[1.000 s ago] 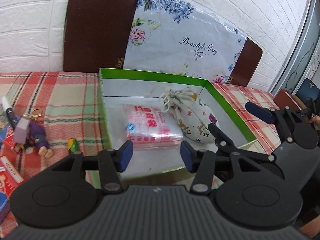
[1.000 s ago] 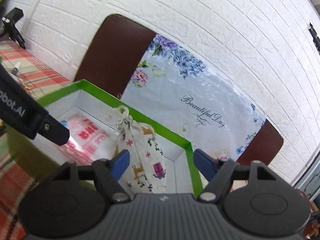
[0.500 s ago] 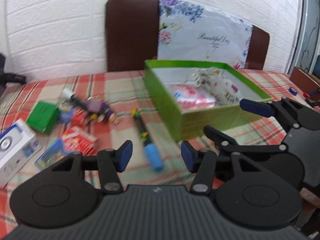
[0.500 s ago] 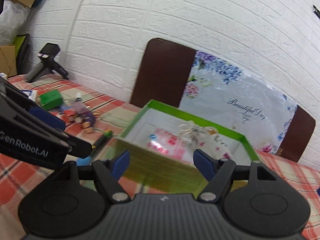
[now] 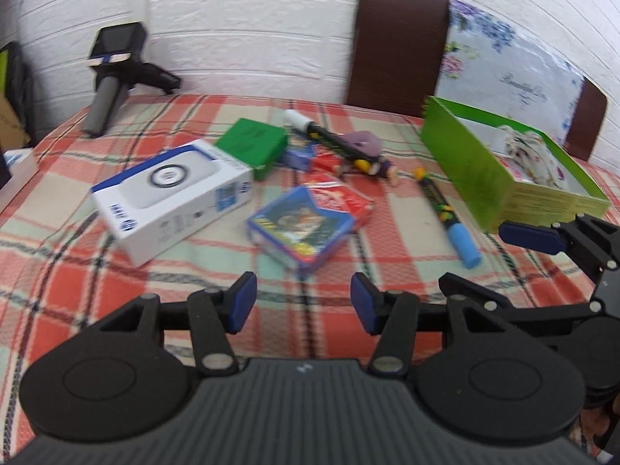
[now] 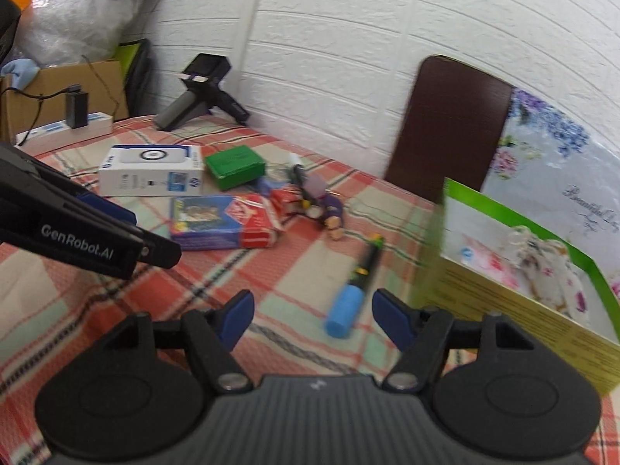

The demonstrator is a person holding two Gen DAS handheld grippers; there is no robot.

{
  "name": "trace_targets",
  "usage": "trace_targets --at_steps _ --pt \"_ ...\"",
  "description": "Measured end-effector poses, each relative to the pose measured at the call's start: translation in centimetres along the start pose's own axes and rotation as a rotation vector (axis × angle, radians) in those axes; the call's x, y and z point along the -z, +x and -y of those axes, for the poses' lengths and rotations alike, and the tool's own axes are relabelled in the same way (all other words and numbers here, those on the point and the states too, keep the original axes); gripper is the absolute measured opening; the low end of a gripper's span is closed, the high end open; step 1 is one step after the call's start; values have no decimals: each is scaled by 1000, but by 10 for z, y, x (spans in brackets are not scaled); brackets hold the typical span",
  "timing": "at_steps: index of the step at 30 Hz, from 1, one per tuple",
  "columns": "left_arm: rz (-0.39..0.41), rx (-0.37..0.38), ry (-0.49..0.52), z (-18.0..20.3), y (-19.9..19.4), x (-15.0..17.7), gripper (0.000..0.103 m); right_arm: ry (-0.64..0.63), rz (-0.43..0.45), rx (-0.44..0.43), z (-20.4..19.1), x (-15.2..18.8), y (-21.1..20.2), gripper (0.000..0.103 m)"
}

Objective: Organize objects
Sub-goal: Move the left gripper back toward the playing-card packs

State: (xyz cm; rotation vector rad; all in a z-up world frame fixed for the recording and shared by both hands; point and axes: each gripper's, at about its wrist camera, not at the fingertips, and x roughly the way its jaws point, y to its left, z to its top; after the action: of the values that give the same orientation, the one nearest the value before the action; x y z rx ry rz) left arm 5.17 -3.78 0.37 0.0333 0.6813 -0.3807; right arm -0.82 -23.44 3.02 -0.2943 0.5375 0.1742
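Note:
A green box stands at the right of the checked table; it holds a patterned cloth pouch and a pink packet. Loose on the cloth lie a blue-capped marker, a blue card box, a red card pack, a white box, a small green box and a purple doll keychain. My left gripper is open and empty, just short of the blue card box. My right gripper is open and empty, just short of the marker.
A black handheld device stands at the table's far left by the white brick wall. A brown chair back and a floral board stand behind the table. Cardboard boxes and a plastic bag sit beyond the left end.
Both grippers have pulled back from over the green box and swung left, so the loose items now lie ahead. Both stayed open and empty.

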Motion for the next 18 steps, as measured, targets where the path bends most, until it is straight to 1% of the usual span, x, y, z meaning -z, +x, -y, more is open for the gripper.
trace_targets --at_steps 3,6,9,11,12,16,18 --pt "-2 -28 -41 -17 1 -1 56 -14 -10 -37 -11 -8 12 69" --pt "-9 -57 -67 -28 3 -3 56 12 -16 -77 -13 -19 27 69" --pt "-24 -80 -90 -37 9 -5 56 76 -39 -144 -6 -32 45 76" --pt "-33 -99 -109 -43 13 -6 56 92 -64 -193 -4 -38 58 89" --pt "-36 -110 -118 -46 14 -6 57 86 -67 -194 -4 -39 64 91" --pt "-31 -138 -137 -56 15 -8 58 35 -78 -215 -10 -44 87 97" --pt "-32 -149 -145 -59 16 -9 58 3 -97 -214 -17 -46 100 97"
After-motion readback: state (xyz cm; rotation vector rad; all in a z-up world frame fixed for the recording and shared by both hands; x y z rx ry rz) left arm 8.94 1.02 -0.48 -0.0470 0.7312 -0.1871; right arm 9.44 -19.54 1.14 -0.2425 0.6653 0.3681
